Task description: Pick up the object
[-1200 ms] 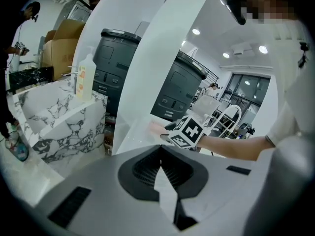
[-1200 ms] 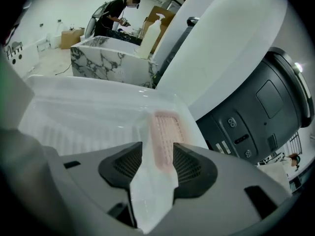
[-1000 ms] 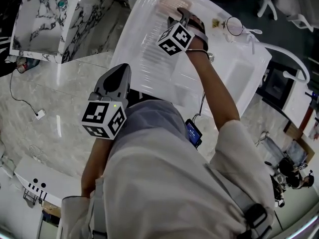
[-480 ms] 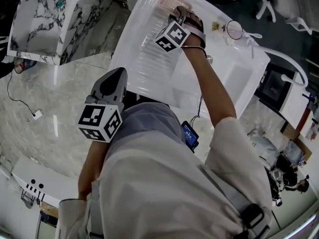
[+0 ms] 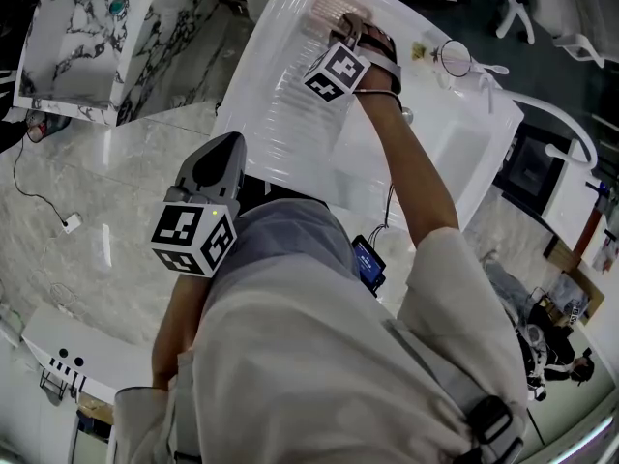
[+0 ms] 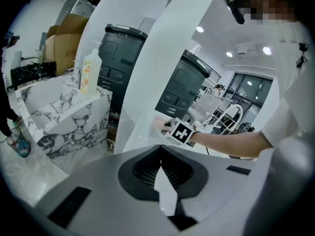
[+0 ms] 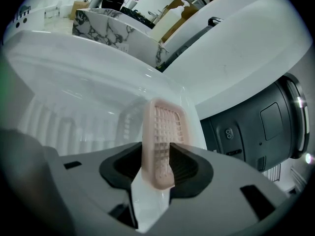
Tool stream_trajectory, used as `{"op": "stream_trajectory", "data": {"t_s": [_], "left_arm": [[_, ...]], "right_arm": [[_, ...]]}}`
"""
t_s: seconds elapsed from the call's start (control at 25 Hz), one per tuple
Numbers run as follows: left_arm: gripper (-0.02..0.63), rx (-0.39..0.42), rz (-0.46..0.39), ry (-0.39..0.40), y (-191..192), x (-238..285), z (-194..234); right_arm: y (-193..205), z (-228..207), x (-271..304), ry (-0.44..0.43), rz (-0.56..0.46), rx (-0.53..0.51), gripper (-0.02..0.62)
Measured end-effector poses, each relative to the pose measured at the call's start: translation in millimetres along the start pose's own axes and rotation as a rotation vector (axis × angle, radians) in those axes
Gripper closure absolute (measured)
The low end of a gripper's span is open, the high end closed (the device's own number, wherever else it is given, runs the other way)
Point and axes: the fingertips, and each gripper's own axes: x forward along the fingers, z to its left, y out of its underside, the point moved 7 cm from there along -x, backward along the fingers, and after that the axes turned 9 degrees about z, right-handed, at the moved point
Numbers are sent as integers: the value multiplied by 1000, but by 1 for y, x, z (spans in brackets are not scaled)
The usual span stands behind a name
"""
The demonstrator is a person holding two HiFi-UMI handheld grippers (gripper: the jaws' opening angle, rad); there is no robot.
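Note:
A pink grid-patterned soap dish [image 7: 160,141] lies at the far end of the white ribbed drainboard [image 5: 290,114]; in the head view the dish [image 5: 334,6] is partly covered by the hand. My right gripper [image 7: 156,166] reaches over the board with the dish between its jaws, which are closing; a thin gap still shows on the left side. In the head view the right gripper [image 5: 350,29] is at the top with its marker cube [image 5: 338,69] behind it. My left gripper [image 5: 227,153] hangs back near the body, shut and holding nothing, also seen as the left gripper [image 6: 161,163].
A marble-patterned counter block [image 5: 87,37] stands to the left, with a soap bottle [image 6: 88,75] on it. A sink basin [image 5: 455,153] and a glass [image 5: 455,56] lie to the right of the drainboard. Dark grey machines [image 7: 261,122] stand beyond the counter's far edge.
The right gripper has moved forward along the drainboard to the pink dish. The left gripper has shifted a little left and stayed back.

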Motion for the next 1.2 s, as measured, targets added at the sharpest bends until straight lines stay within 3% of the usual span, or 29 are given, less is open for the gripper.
{"op": "stream_trajectory", "data": {"t_s": [1.2], "left_arm": [[600,22,-34,14,3,-4,-19]], "right_arm": [[10,-7,-29,-15,-28,30,491]]}}
